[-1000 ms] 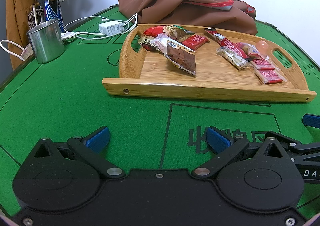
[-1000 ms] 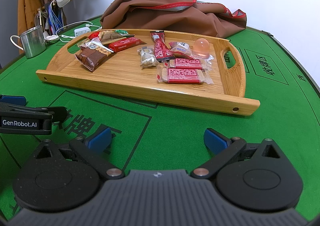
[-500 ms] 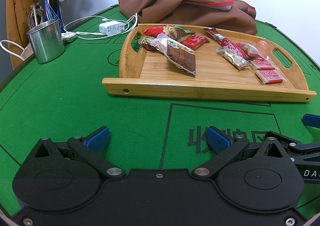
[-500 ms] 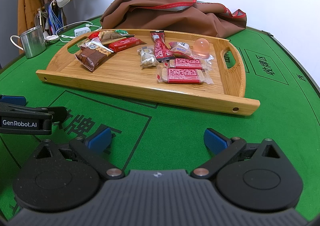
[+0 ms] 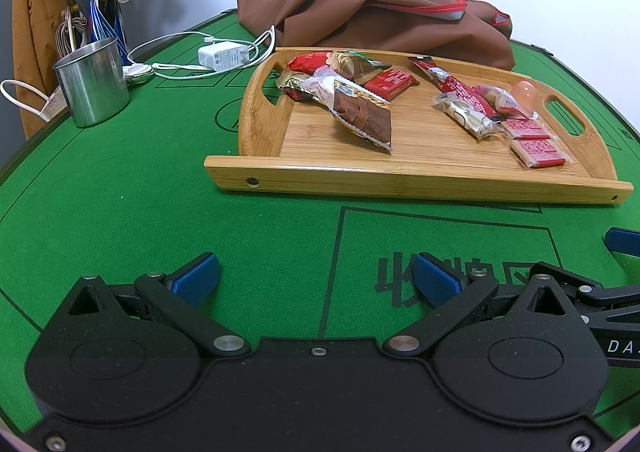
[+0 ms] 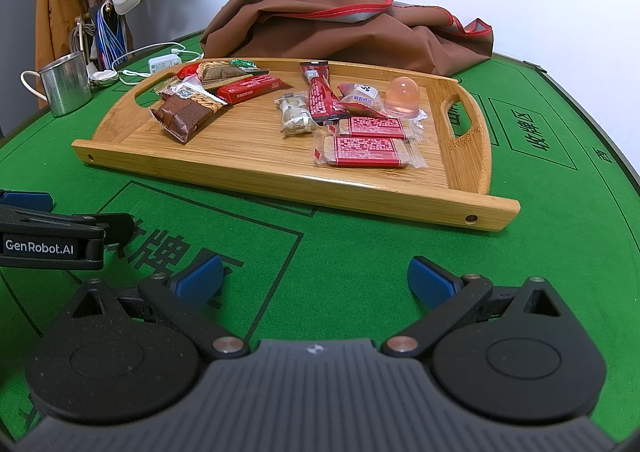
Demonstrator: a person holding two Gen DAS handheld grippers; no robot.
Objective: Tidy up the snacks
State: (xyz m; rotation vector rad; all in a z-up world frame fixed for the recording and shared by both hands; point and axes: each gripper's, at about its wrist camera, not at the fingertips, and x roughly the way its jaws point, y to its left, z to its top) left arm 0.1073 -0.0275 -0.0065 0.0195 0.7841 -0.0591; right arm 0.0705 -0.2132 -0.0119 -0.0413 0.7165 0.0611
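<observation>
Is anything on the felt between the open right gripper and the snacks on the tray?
Only the tray's own raised near rim. The felt between the right gripper and the tray is bare, and the twin red wafer packs lie just past it.

Both wrist cameras sit low over the green table (image 5: 120,192), facing the wooden tray (image 5: 400,180) nearby; the left views from its left end, the right (image 6: 280,176) from the right.

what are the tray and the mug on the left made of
Tray: looks like bamboo or light wood, with a fine striped grain and a smooth, slightly glossy finish. Mug: looks like stainless steel, with a brushed silver wall showing soft reflections and a thin rolled rim.
</observation>
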